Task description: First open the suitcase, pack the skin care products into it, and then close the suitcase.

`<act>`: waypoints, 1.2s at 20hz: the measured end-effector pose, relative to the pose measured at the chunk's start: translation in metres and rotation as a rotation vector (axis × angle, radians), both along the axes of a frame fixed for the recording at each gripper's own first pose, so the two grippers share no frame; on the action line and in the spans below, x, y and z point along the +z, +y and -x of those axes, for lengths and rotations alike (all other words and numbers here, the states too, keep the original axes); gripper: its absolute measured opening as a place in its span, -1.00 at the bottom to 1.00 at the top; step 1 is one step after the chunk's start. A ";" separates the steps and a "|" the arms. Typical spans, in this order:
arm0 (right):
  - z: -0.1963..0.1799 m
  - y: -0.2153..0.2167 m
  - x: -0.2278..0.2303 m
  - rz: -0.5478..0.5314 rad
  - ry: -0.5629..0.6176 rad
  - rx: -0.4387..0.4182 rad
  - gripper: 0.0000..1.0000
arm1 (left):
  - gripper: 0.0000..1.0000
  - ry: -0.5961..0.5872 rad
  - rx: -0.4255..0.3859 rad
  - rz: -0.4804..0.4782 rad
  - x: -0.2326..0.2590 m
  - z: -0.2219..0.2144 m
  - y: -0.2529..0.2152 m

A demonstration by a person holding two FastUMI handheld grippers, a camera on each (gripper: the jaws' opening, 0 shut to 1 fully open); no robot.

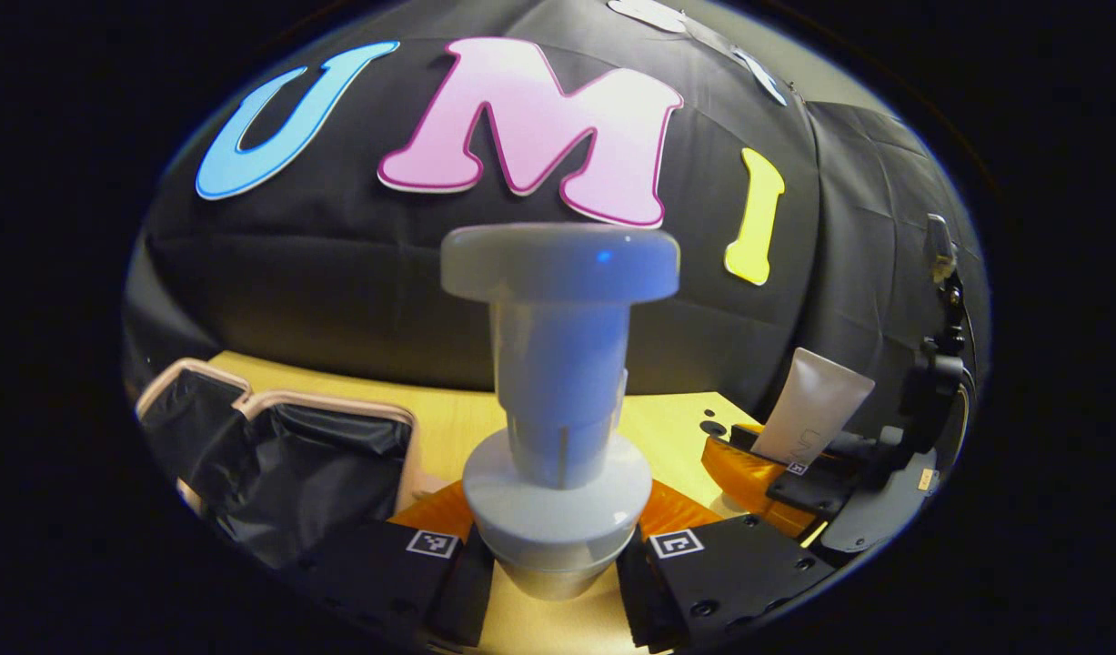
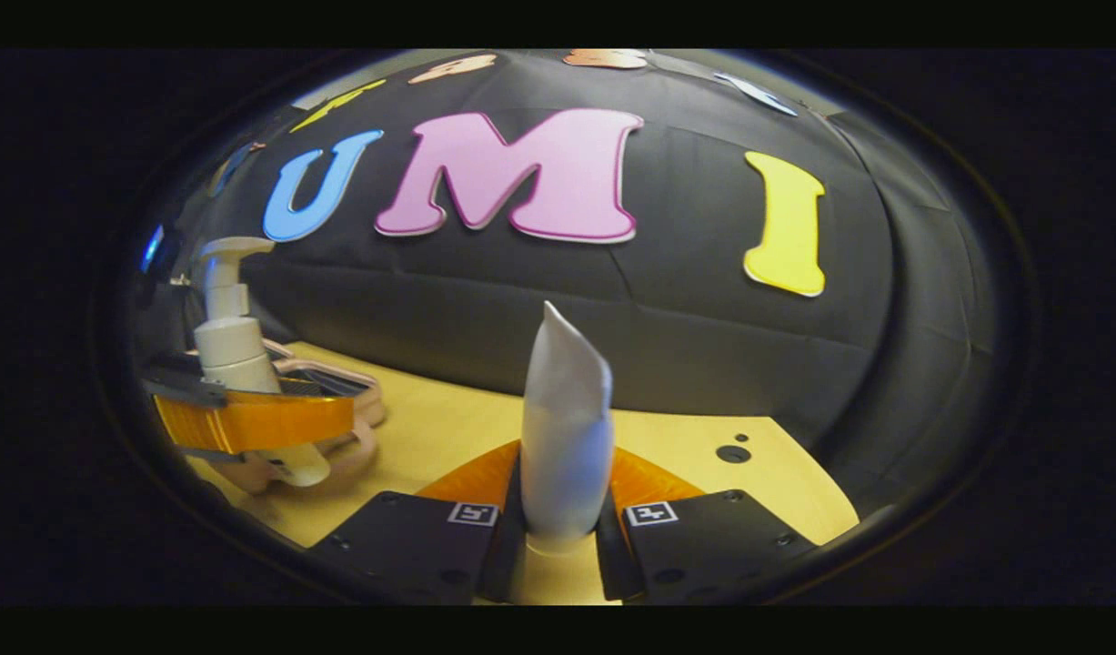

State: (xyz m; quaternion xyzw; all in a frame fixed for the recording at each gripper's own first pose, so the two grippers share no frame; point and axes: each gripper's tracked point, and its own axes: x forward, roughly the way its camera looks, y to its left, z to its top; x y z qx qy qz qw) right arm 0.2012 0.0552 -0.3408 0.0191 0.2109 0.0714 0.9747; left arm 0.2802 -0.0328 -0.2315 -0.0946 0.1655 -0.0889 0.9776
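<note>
Hand-held gripper (image 1: 555, 555) square tags (screwed plates), orange panels

Pale wooden table (image 2: 448, 428), round holes (image 2: 732, 453) near its edge

So that's two skin care products total: one pump bottle (image 1: 558, 400) dead center, one squeeze tube (image 1: 810, 405) off right. One open suitcase (image 1: 276, 455) lower left, two grippers.
</note>
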 end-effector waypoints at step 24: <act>0.005 0.213 0.037 -0.200 0.105 0.135 -0.29 | 0.31 0.507 0.099 -0.207 -0.152 0.007 0.233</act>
